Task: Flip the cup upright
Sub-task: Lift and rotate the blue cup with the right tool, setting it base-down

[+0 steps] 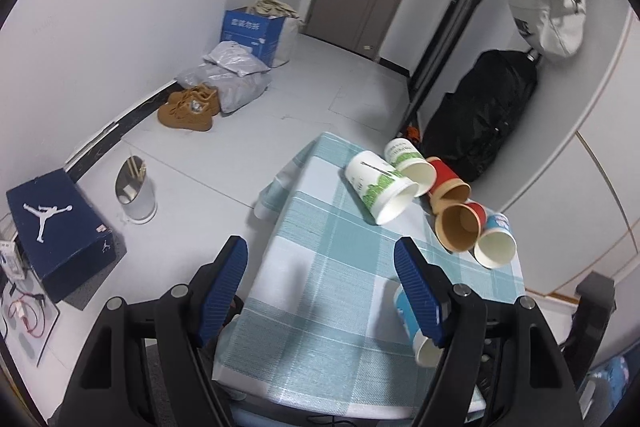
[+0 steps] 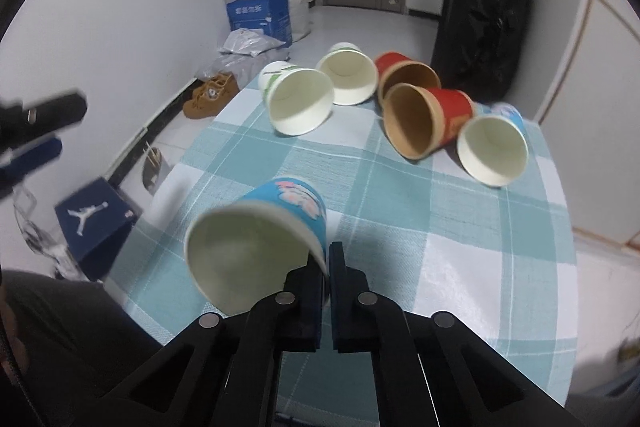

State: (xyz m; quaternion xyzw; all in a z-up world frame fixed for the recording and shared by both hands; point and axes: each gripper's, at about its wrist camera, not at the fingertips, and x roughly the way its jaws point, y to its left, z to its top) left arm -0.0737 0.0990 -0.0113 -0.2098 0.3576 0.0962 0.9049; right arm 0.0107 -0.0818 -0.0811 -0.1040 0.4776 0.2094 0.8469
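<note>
Your left gripper's (image 1: 320, 283) right finger (image 1: 420, 295) hides most of the blue cup (image 2: 260, 247), and motion blurs its print. Six cups are in view: two white with green print (image 2: 296, 99), two red (image 2: 424, 119), one blue-and-white (image 2: 492, 147) at the far right, and the blue cup near you. That cup lies tilted on its side above the checked tablecloth (image 2: 400, 211), mouth toward you. Your right gripper (image 2: 326, 259) pinches its rim wall. Your left gripper's jaws stand wide apart, holding nothing.
</note>
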